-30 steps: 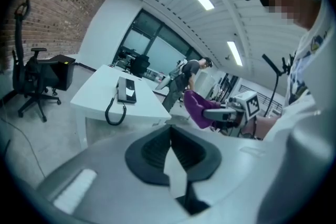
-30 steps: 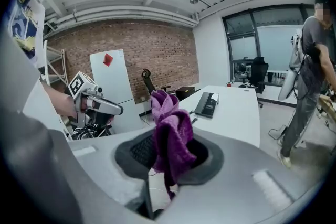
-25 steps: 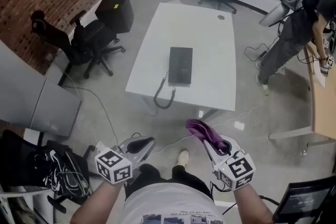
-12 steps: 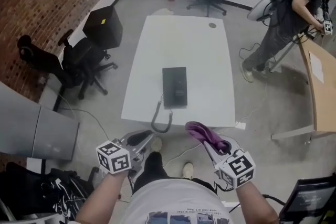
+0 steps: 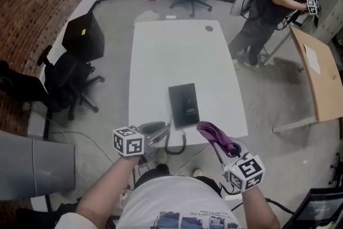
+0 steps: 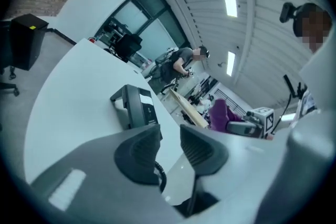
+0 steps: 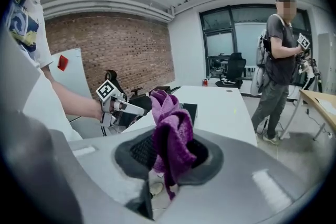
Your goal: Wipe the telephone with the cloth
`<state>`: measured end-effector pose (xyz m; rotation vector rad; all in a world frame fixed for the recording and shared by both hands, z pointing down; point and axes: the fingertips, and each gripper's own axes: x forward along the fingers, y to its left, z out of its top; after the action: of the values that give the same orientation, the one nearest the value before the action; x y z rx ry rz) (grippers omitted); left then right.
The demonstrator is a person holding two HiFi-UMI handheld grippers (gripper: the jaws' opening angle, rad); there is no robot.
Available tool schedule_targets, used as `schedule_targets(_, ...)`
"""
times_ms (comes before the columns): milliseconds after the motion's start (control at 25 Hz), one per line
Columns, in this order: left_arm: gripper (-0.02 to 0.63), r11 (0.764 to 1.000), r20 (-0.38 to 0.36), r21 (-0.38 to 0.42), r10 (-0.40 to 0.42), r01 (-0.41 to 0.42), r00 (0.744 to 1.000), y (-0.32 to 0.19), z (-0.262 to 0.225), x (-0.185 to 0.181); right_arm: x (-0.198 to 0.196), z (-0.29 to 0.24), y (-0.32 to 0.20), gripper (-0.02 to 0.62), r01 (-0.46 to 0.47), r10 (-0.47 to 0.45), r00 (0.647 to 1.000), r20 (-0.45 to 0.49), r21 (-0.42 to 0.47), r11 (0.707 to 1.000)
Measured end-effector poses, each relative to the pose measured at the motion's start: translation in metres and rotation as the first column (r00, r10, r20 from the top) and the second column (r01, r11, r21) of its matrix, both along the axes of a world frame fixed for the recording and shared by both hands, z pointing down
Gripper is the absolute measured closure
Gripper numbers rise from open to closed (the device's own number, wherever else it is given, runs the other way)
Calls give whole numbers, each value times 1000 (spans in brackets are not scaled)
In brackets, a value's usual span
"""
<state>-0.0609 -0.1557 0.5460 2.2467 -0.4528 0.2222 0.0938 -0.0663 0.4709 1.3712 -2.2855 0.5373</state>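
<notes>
Purple cloth (image 5: 212,132) clamped in right claw (image 5: 221,146); left claw (image 5: 159,134) apart, jaws just opening, nothing between. Approach step: black telephone (image 5: 184,105) lies unwiped at desk's (image 5: 171,51) near edge; next, lower cloth onto it.

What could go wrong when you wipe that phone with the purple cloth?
The telephone sits near the table edge, so a hard wipe could shove it off. Its cord dangles beside the left gripper, whose empty jaws have just been opening, and might snag. The cloth in the right gripper could slip loose.
</notes>
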Motion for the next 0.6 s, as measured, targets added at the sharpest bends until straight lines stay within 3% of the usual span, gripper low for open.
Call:
schedule_targets(240, 482, 993, -39, -90, 77, -80, 996, -39, 33, 12, -7, 0, -5, 511, -121, 120, 992, -37, -33, 992)
schedule_targets(600, 476, 976, -74, -183, 102, -114, 992, -75, 68, 43, -11, 0, 3, 511, -232, 224, 970, -88, -85, 969)
